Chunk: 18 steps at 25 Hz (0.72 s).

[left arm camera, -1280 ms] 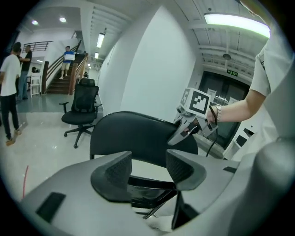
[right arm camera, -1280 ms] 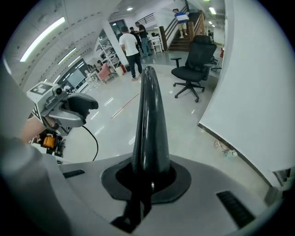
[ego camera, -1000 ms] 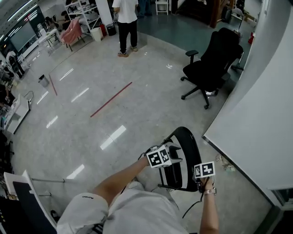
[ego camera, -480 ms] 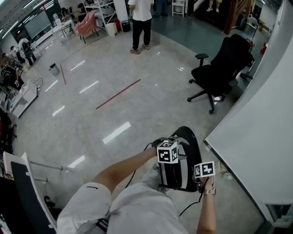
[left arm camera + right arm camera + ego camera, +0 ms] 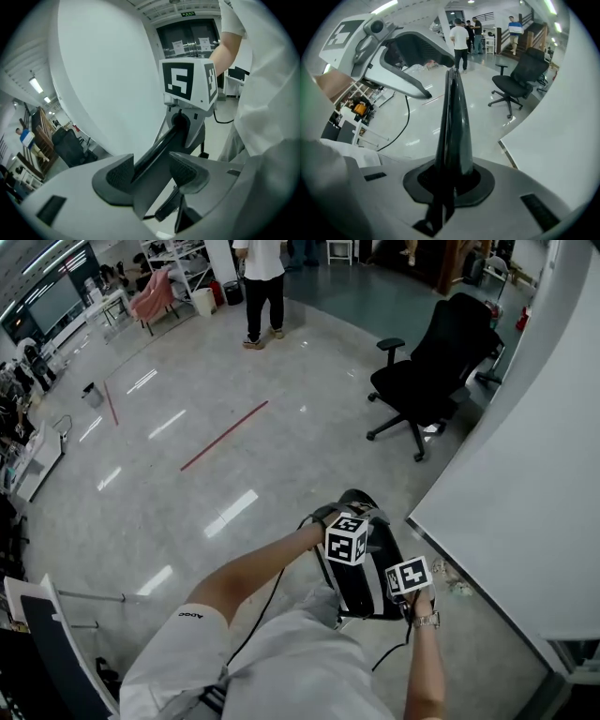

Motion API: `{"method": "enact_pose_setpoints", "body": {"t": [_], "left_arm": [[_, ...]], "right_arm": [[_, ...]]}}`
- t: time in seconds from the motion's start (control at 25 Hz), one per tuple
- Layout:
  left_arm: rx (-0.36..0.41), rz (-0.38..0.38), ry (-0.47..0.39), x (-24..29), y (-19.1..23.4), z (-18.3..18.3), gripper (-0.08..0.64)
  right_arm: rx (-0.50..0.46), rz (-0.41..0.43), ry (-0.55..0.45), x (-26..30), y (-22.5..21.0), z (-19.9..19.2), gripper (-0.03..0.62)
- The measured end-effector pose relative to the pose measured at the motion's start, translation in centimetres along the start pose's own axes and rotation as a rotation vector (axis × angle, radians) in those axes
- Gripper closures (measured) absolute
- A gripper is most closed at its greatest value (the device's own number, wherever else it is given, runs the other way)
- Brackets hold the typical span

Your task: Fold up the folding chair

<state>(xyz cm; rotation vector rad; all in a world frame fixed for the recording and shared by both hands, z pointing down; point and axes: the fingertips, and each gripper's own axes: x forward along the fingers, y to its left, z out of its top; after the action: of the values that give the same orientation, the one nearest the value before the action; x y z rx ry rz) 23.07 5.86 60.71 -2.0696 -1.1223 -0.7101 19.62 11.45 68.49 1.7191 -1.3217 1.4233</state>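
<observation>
Claw on the left [image 5: 150, 172] is clamped across a thicker edge of the black folding chair [image 5: 351, 589], which is upright over the glossy grey floor [image 5: 187, 474] and looks nearly flat. Right claw [image 5: 449, 180] pinches its thin top rim, just beside the white bench [image 5: 525, 502]. I'd worry that smooth rim slips from so narrow a pinch, or the chair swings into the bench. Legs and hinge are hidden behind arms and claws.

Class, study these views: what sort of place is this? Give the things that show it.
Probably a large open workshop or lab hall: a wide polished floor marked with a red tape line, a black office chair on castors, and shelving racks at the far edge.
</observation>
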Motion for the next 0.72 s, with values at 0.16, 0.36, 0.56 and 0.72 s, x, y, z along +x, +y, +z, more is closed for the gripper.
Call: {"method": "enact_pose_setpoints", "body": {"t": [0.16,0.36,0.56,0.72], "left_arm": [[0.058,-0.06,0.025,0.9,2.3,-0.5,0.316],[0.127,-0.258,0.092,2.7,5.0,-3.3,0.316],[0.217,-0.567,0.225,5.9,5.6,-5.7,0.318],[0.216,-0.686,0.276,8.1,6.9,-6.3,0.456]], "right_arm": [[-0.174,0.008,0.028,-0.3,-1.3,3.4,0.552],[-0.28,0.055,0.059,0.5,-4.8,5.9,0.552],[-0.295,0.094,0.08,0.9,-7.5,7.0,0.552],[-0.291,0.119,0.081,0.9,-9.8,8.2,0.552]]}}
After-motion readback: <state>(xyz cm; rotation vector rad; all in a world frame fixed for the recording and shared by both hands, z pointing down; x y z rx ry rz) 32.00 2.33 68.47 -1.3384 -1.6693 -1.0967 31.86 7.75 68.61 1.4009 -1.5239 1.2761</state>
